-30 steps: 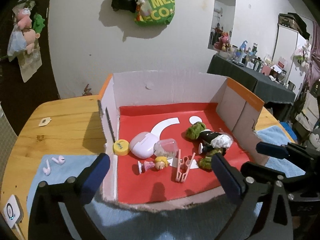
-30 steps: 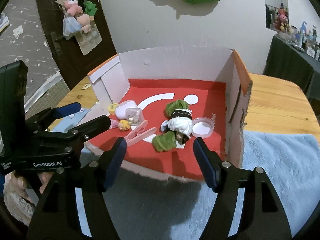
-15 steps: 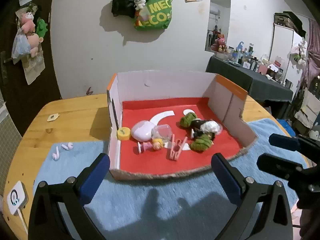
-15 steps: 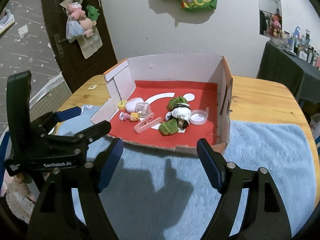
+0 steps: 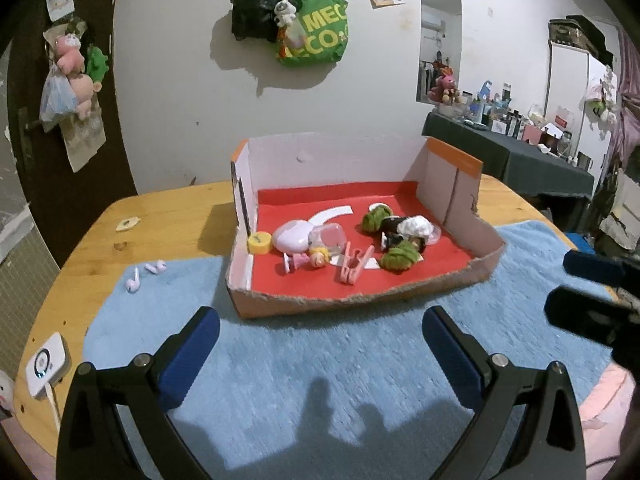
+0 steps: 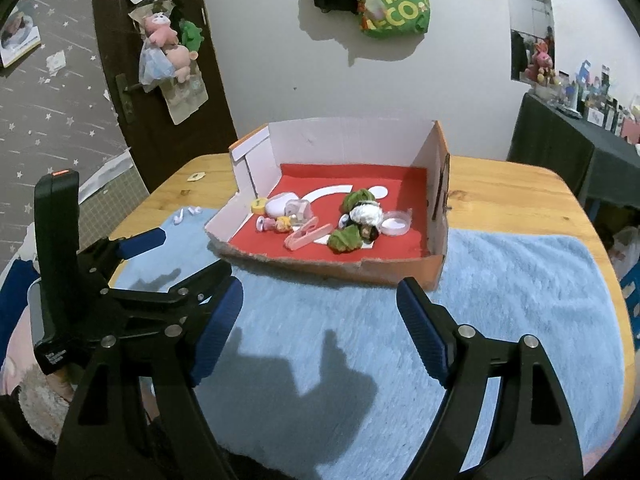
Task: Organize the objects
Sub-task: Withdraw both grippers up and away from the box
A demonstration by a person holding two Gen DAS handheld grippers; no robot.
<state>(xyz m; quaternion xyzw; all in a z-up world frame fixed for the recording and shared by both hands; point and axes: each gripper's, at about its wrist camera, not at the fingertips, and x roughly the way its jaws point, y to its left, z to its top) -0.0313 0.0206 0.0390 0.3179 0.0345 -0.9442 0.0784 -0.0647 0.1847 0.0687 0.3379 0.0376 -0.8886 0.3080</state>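
Note:
A cardboard box (image 5: 320, 307) with a red floor sits on the blue towel (image 5: 320, 380). Inside lie a yellow cap (image 5: 259, 243), a pale pink earbud case (image 5: 291, 236), a clear dome (image 5: 328, 236), a tiny doll (image 5: 308, 258), a pink clothespin (image 5: 354, 264) and a green-haired figure (image 5: 396, 240). Two pink earbuds (image 5: 144, 274) rest on the towel left of the box. My left gripper (image 5: 320, 320) hangs open over the towel in front of the box, empty. My right gripper (image 6: 320, 288) is also short of the box; its jaws are opening with nothing between them.
A white device (image 5: 46, 364) lies at the table's near left edge, and a small tag (image 5: 128, 223) on the bare wood farther back. A round clear lid (image 6: 394, 224) lies in the box by its right wall. A dark cluttered table (image 5: 520, 152) stands at the far right.
Both grippers have drawn back from the box, which now looks smaller and farther off. The right gripper's jaws stand a little wider. The objects in the box have not moved.

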